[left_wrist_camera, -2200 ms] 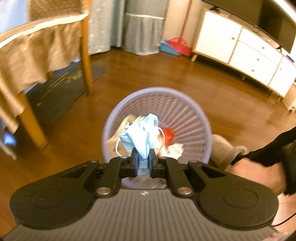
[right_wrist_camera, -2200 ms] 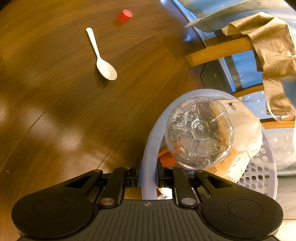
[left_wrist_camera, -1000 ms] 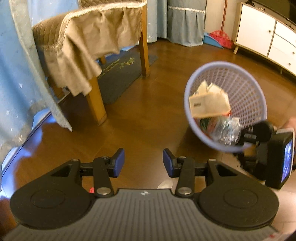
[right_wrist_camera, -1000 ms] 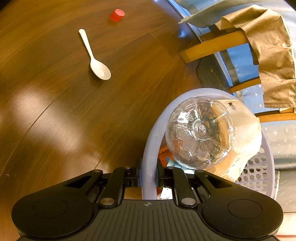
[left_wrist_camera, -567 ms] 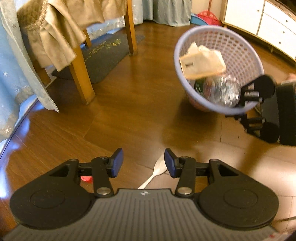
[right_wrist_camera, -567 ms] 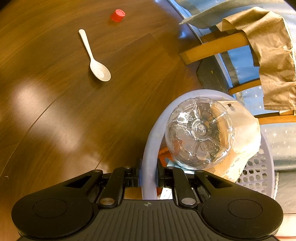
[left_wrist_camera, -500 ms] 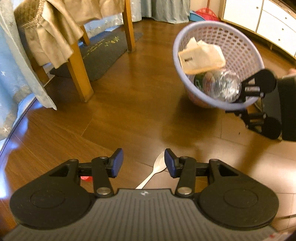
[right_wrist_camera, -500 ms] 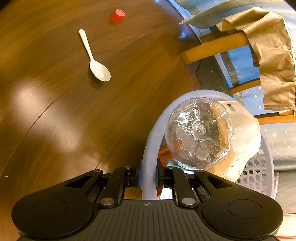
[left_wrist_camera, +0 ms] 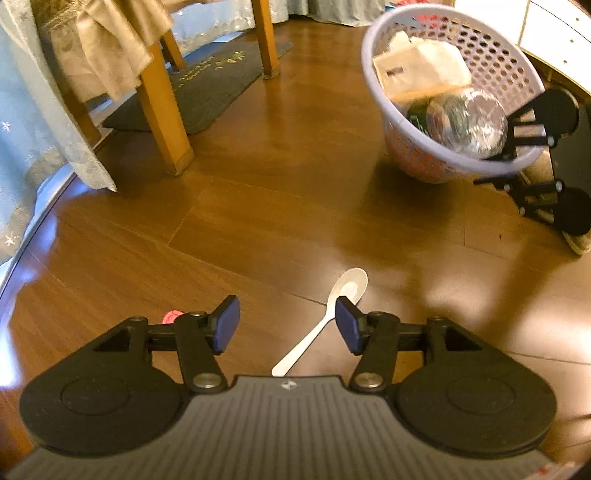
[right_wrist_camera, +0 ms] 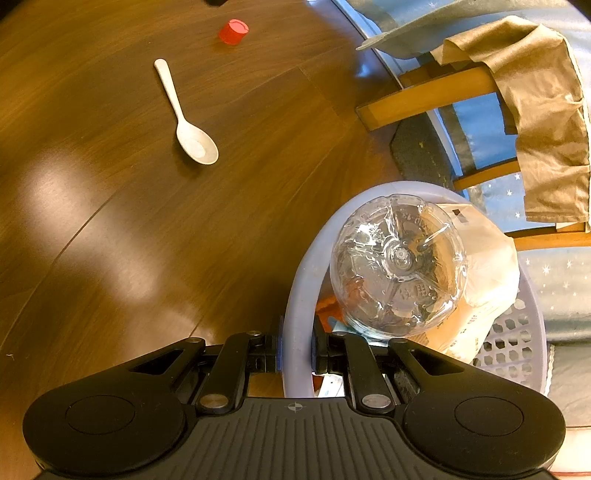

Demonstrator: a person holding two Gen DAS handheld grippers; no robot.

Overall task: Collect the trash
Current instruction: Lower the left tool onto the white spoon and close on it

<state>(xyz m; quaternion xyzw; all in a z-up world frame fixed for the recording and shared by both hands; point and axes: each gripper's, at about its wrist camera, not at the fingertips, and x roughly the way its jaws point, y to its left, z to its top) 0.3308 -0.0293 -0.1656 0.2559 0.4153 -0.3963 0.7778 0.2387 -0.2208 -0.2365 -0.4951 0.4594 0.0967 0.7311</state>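
A bottle (right_wrist_camera: 399,262) and paper bag (left_wrist_camera: 421,70) are already held in the basket (right_wrist_camera: 295,295), whose rim is clamped by the right gripper (right_wrist_camera: 295,350), while a spoon (left_wrist_camera: 321,321) and red cap (right_wrist_camera: 233,31) are left on the floor (left_wrist_camera: 277,192), the spoon lying under the empty, opening left gripper (left_wrist_camera: 286,326).

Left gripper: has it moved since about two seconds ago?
Yes. The left gripper left the basket, now far off at upper right, and came down over the white spoon on the floor, jaws opening, empty.
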